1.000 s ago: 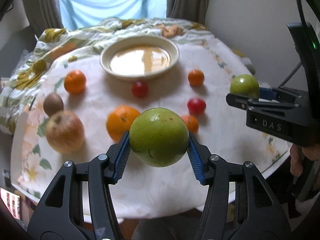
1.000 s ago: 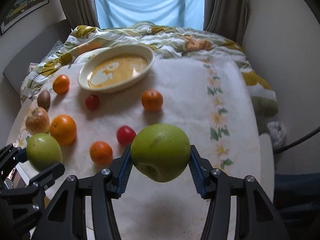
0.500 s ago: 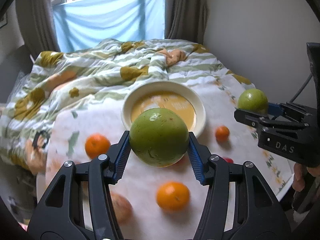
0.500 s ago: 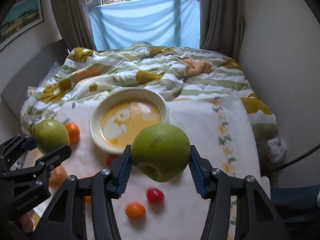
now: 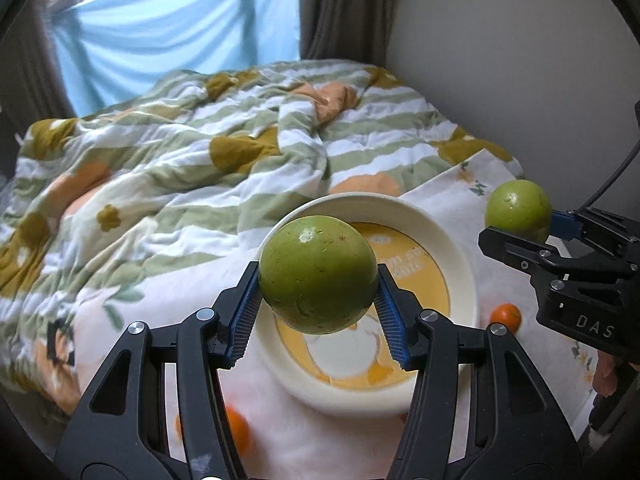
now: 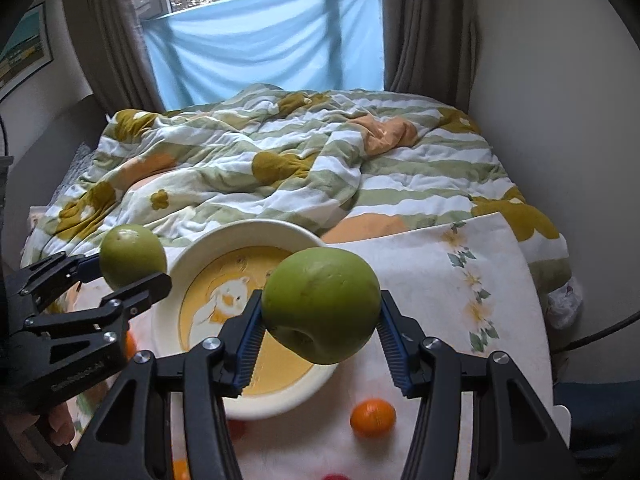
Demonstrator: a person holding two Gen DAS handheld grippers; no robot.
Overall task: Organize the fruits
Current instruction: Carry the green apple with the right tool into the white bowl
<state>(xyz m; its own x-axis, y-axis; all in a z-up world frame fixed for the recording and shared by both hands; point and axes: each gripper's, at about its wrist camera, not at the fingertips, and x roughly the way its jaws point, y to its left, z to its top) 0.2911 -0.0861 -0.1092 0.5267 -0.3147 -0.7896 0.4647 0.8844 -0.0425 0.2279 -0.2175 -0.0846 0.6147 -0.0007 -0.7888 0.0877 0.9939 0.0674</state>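
My left gripper (image 5: 318, 312) is shut on a green apple (image 5: 318, 274) and holds it in the air above the near left part of a cream bowl (image 5: 460, 248) with a yellow inside. My right gripper (image 6: 320, 328) is shut on a second green apple (image 6: 322, 306), held above the bowl's near right rim (image 6: 248, 232). In the left wrist view the right gripper and its apple (image 5: 518, 209) show at the right; in the right wrist view the left gripper's apple (image 6: 132, 256) shows at the left of the bowl.
Small oranges lie on the white floral tablecloth near the bowl (image 5: 506, 316) (image 6: 373, 418) (image 5: 238, 428). A rumpled striped quilt (image 6: 300, 168) covers the bed behind the table. A wall stands to the right and a blue curtain (image 6: 264, 64) hangs at the window.
Both grippers have moved forward and up with their apples, from the table's near side to over the bowl. The fruits on the table have dropped out of view below.
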